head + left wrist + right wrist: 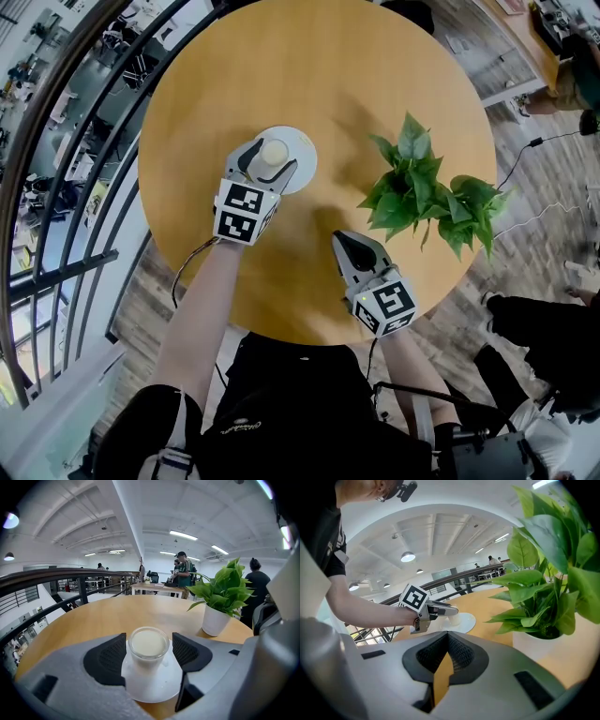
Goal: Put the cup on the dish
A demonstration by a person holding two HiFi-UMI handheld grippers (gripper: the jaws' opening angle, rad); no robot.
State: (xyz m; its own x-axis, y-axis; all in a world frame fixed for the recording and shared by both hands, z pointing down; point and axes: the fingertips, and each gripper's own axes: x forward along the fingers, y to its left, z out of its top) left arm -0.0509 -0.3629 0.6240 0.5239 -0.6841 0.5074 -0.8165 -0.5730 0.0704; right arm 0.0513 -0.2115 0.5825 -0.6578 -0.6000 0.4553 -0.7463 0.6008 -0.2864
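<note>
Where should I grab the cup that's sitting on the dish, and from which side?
Take the cup by its side wall just under the rim, pads on opposite sides, coming in level from the person's side, where the open left claw straddles it. It is round, upright and looks full, and the dish rim sits low.
</note>
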